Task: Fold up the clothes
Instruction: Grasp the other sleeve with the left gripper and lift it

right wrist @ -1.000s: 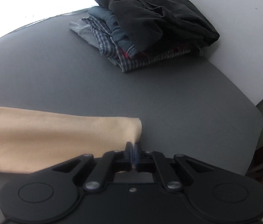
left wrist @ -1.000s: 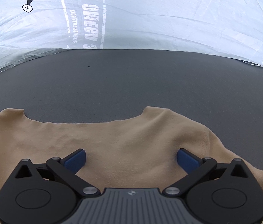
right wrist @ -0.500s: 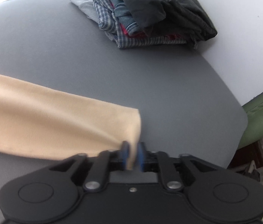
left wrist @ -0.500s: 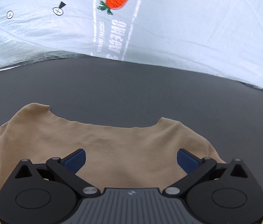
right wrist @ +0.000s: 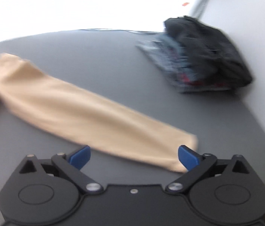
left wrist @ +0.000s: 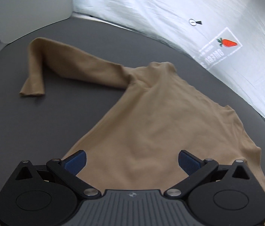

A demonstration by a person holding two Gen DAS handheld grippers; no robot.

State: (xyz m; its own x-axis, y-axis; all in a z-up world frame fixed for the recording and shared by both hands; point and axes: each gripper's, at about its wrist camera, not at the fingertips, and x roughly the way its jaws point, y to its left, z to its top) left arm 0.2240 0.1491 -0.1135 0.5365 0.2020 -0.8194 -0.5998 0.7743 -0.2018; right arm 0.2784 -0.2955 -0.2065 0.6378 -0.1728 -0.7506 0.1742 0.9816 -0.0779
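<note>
A tan long-sleeved shirt [left wrist: 160, 116] lies flat on the dark grey table [left wrist: 38, 131]. Its left sleeve [left wrist: 61, 64] stretches out to the left and bends back at the cuff. My left gripper [left wrist: 131, 162] is open and empty over the shirt's body. In the right wrist view the other sleeve [right wrist: 87, 113] lies straight on the table [right wrist: 113, 60], its cuff near my right fingertips. My right gripper [right wrist: 133, 156] is open and empty just above that sleeve's lower edge.
A stack of folded dark clothes [right wrist: 198, 56] sits at the table's far right corner. A white plastic sheet with a carrot print [left wrist: 226, 43] hangs behind the table. A white panel [left wrist: 29, 9] stands at the far left. The table's right edge [right wrist: 264, 143] is close.
My right gripper has opened and let go of the sleeve cuff, which now lies flat. My left gripper has swung to the left, so the left sleeve is now in view.
</note>
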